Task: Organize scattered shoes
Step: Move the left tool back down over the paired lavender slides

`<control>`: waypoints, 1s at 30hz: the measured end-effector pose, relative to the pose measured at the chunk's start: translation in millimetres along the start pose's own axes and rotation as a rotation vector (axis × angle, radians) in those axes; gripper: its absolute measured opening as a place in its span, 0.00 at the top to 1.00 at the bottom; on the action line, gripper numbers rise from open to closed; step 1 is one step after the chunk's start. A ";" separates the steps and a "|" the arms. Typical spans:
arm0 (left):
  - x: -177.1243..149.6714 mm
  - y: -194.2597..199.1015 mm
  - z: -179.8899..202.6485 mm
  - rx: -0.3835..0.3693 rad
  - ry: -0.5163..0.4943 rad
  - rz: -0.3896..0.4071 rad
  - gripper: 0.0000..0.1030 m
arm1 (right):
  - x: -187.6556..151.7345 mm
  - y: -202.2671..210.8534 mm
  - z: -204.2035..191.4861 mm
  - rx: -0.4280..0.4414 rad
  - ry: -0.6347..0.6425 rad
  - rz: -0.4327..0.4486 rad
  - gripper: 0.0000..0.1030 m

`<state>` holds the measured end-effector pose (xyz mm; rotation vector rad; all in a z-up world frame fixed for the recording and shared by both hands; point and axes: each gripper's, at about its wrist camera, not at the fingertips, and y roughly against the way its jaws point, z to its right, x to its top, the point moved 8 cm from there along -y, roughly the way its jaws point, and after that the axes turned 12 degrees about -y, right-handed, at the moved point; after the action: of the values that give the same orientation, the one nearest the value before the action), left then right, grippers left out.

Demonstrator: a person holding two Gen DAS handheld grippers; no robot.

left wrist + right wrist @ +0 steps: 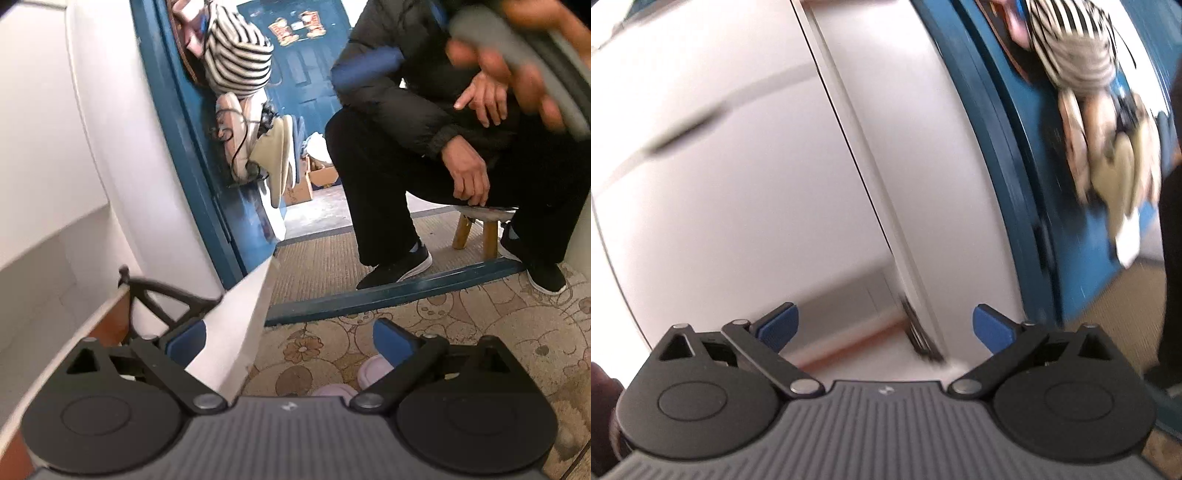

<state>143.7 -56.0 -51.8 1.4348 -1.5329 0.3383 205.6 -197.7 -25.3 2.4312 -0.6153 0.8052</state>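
Observation:
My left gripper is open over a patterned carpet, its blue pads wide apart with nothing held. A white panel edge runs between its fingers. Just below it lie pale lilac slippers, partly hidden by the right finger. My right gripper is open too, empty, facing a white cabinet wall; that view is blurred. Pale sneakers with dark laces and beige soles hang on the blue door, seen blurred in the right wrist view as well.
A person in black clothes sits on a small wooden stool, black shoes on the floor. A blue threshold strip crosses the floor. A striped fabric item hangs on the door. A blurred grey gripper body fills the upper right.

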 end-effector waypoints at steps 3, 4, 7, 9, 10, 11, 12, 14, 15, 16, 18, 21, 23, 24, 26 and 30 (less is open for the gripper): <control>6.7 0.4 -1.9 -0.035 -0.020 -0.004 0.05 | -8.6 21.3 8.7 -0.022 -0.050 -0.017 0.00; 8.6 -0.3 -2.4 -0.048 -0.022 -0.011 0.05 | -14.0 26.6 14.4 -0.041 -0.066 -0.028 0.00; 14.1 -2.3 -3.9 -0.088 -0.027 -0.031 0.05 | -47.7 54.5 39.8 -0.151 -0.085 -0.077 0.00; 17.8 -7.2 -3.1 -0.131 -0.020 -0.048 0.05 | -65.4 67.5 52.3 -0.187 -0.108 -0.105 0.00; 20.0 -9.6 -1.4 -0.152 -0.025 -0.050 0.05 | -73.1 72.8 57.5 -0.198 -0.120 -0.117 0.00; 22.0 -11.7 1.7 -0.175 -0.038 -0.047 0.05 | -81.1 77.9 62.4 -0.208 -0.123 -0.134 0.00; 24.1 -13.3 6.4 -0.198 -0.062 -0.043 0.05 | -89.4 82.9 67.0 -0.218 -0.119 -0.155 0.00; 28.0 -16.2 16.3 -0.242 -0.116 -0.036 0.05 | -105.2 93.0 76.3 -0.244 -0.103 -0.199 0.00; 28.8 -18.1 22.3 -0.263 -0.145 -0.041 0.05 | -112.3 98.2 81.1 -0.267 -0.085 -0.223 0.00; 29.4 -20.0 28.3 -0.284 -0.176 -0.049 0.05 | -116.0 101.6 83.5 -0.279 -0.075 -0.234 0.00; 30.3 -23.7 39.4 -0.320 -0.233 -0.069 0.05 | -120.2 108.6 88.3 -0.302 -0.061 -0.239 0.00; 27.6 -35.3 57.2 -0.352 -0.310 -0.151 0.05 | -128.8 116.5 98.3 -0.315 -0.073 -0.250 0.00; 26.7 -45.3 66.6 -0.376 -0.319 -0.220 0.05 | -136.5 118.9 104.9 -0.330 -0.074 -0.273 0.00; 26.4 -50.3 71.2 -0.387 -0.322 -0.255 0.05 | -140.5 119.7 107.2 -0.337 -0.065 -0.287 0.00; 27.5 -56.5 78.5 -0.401 -0.323 -0.289 0.05 | -145.2 121.4 110.0 -0.344 -0.059 -0.292 0.00; 32.5 -68.1 93.9 -0.431 -0.340 -0.349 0.05 | -154.9 128.8 117.6 -0.359 -0.093 -0.294 0.00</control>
<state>166.9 -164.1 -99.5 1.4172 -1.4645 -0.4427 71.4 -326.0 -166.4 2.1666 -0.3831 0.4229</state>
